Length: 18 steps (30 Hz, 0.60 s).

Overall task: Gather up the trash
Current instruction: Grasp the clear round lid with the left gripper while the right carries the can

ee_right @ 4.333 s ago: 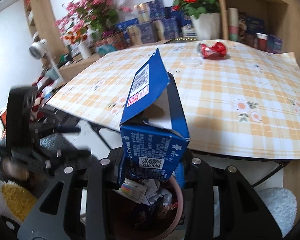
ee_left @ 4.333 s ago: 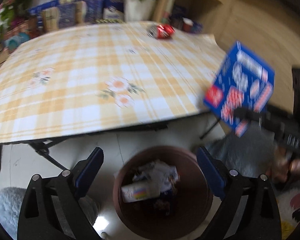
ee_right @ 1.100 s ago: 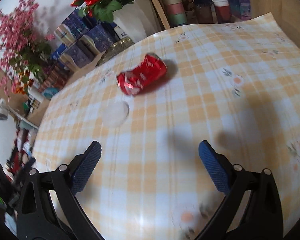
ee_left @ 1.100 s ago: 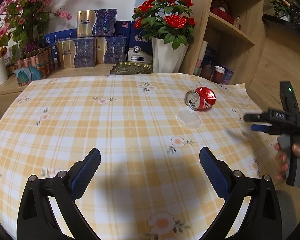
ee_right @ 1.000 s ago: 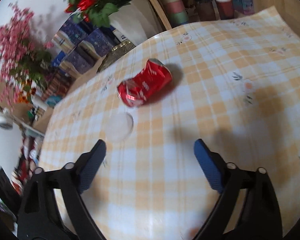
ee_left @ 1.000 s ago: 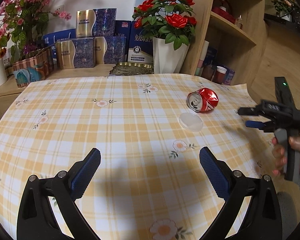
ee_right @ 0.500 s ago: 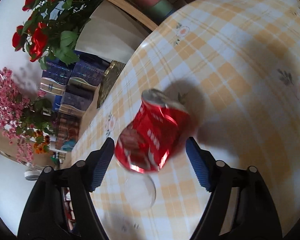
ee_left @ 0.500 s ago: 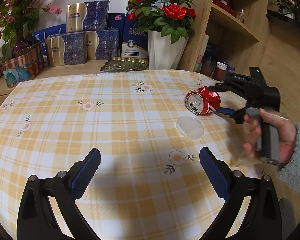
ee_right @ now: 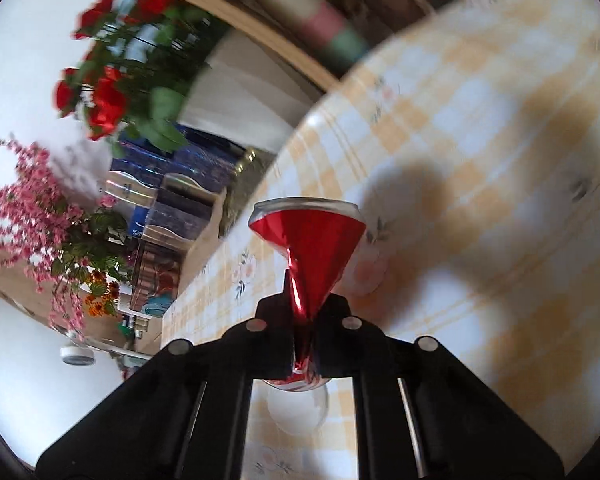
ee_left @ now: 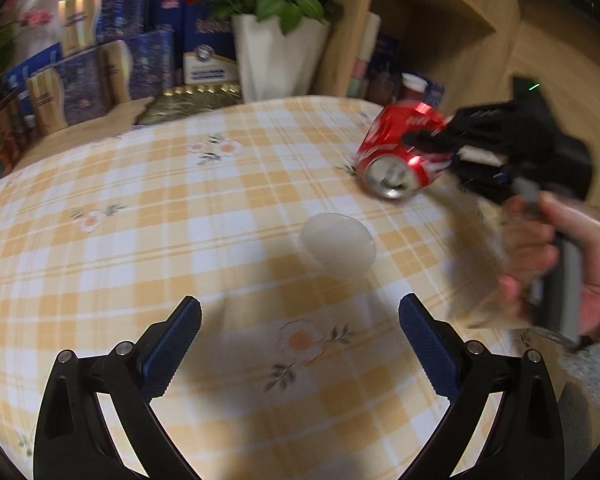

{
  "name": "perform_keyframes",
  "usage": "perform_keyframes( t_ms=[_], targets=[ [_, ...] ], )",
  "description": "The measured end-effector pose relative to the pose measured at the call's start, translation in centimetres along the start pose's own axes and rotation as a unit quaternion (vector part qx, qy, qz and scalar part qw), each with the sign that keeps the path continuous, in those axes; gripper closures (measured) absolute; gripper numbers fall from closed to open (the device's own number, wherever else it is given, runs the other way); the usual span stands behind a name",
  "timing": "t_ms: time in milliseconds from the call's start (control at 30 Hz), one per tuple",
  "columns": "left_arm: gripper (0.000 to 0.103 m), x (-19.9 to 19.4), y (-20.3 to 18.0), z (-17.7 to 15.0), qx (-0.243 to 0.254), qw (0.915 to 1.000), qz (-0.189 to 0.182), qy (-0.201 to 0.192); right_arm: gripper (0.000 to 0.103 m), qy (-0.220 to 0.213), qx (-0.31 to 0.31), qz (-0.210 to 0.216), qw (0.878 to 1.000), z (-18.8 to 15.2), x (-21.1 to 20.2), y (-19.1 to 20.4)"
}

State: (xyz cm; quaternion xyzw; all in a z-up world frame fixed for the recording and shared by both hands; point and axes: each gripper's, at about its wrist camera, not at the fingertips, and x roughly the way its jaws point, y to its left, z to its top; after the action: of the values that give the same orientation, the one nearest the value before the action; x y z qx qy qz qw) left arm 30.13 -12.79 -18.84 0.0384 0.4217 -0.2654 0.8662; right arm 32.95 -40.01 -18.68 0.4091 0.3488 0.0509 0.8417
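Flowers and shelves stand behind the checked table. Near its far right edge, the right gripper has just snapped closed on the red can and squashes it flat, so the can can go to the bin next. The left gripper hangs wide and empty near the clear lid

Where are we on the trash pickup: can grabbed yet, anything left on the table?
Done: nothing shown binned now. In hand: the right gripper has just closed on the red soda can, pinching it flat. Left: the can still needs carrying off, and the clear plastic lid lies on the checked tablecloth; the left gripper is open, empty, aimed toward it.
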Motion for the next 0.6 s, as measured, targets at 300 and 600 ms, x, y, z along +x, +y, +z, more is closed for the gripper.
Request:
perform_keyframes(
  t_ms=[300,600],
  targets=[
    [0.006,5.8,-2.4,2.7,0.016,0.9984,0.021,0.05,0.092,-0.071,-0.1,-0.071,0.99,-0.8,-8.7,-1.1],
    [0.011,8.6,-3.0,3.9,0.027,0.9937,0.073,0.081,0.092,-0.08,-0.149,-0.102,0.98,-4.7,-13.6,-2.4]
  ],
)
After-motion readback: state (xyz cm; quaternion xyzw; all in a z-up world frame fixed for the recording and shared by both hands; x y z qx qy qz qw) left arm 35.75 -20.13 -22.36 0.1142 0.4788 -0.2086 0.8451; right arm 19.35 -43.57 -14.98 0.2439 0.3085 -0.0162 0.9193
